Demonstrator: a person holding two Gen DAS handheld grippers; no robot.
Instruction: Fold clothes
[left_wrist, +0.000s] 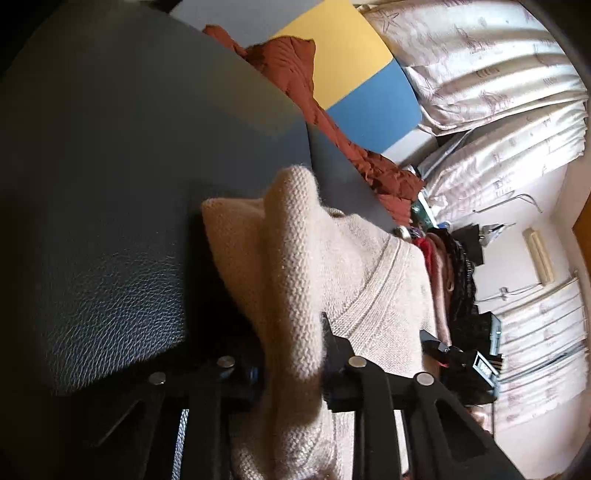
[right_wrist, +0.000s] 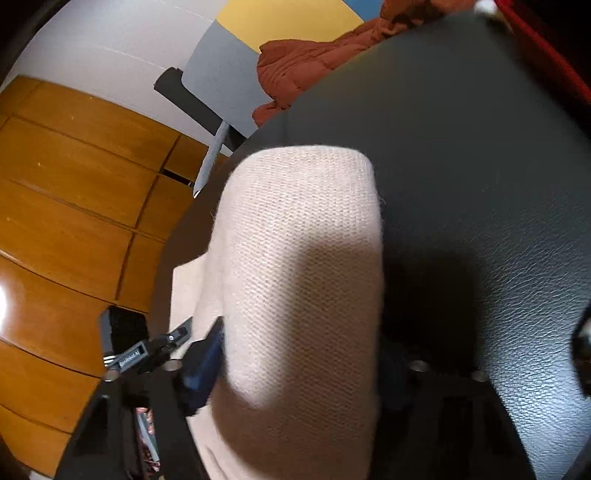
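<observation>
A cream knit sweater (left_wrist: 369, 266) lies on a black leather surface (left_wrist: 110, 184). In the left wrist view a raised fold of it runs back between the fingers of my left gripper (left_wrist: 291, 354), which is shut on that fold. In the right wrist view a wide band of the same sweater (right_wrist: 303, 221) rises from the black surface (right_wrist: 480, 147) and fills the gap of my right gripper (right_wrist: 299, 362). The blue pad (right_wrist: 207, 358) presses its left edge. The other finger is lost in shadow.
A rust-red quilted garment (left_wrist: 295, 74) is heaped at the far edge of the black surface, seen too from the right wrist (right_wrist: 306, 62). Darker clothes (left_wrist: 454, 266) are piled beyond the sweater. Pale curtains (left_wrist: 498, 74) hang behind. Wooden floor (right_wrist: 74, 184) lies off the surface's left edge.
</observation>
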